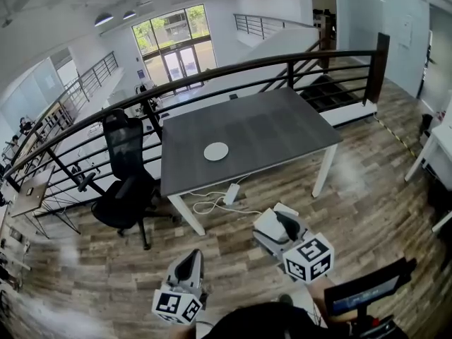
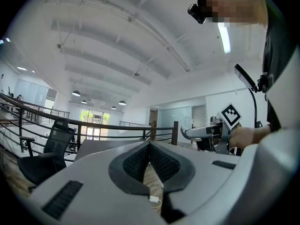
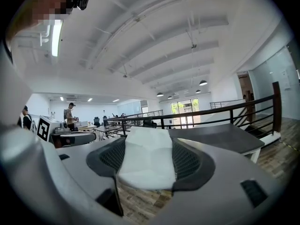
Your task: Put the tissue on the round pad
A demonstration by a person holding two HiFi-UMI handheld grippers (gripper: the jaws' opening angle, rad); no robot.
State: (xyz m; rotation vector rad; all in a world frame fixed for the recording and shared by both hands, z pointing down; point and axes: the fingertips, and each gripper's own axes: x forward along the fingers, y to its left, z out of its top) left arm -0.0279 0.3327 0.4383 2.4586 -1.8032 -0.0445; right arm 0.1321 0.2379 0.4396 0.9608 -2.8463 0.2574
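Observation:
The round white pad (image 1: 216,151) lies on the dark grey table (image 1: 268,129), near its front left part. Both grippers hang over the wooden floor well short of the table. My right gripper (image 1: 273,222) (image 3: 149,136) is shut on a folded white tissue (image 3: 147,156), which fills the gap between its dark pads. My left gripper (image 1: 189,258) (image 2: 150,145) is lower left of it, shut, with its pads meeting and nothing between them. In the left gripper view the right gripper's marker cube (image 2: 230,115) shows at the right.
A black office chair (image 1: 127,182) stands left of the table by the dark railing (image 1: 212,76). A white power strip (image 1: 232,193) with cables lies on the floor under the table's front edge. Another white table (image 1: 441,143) is at the far right.

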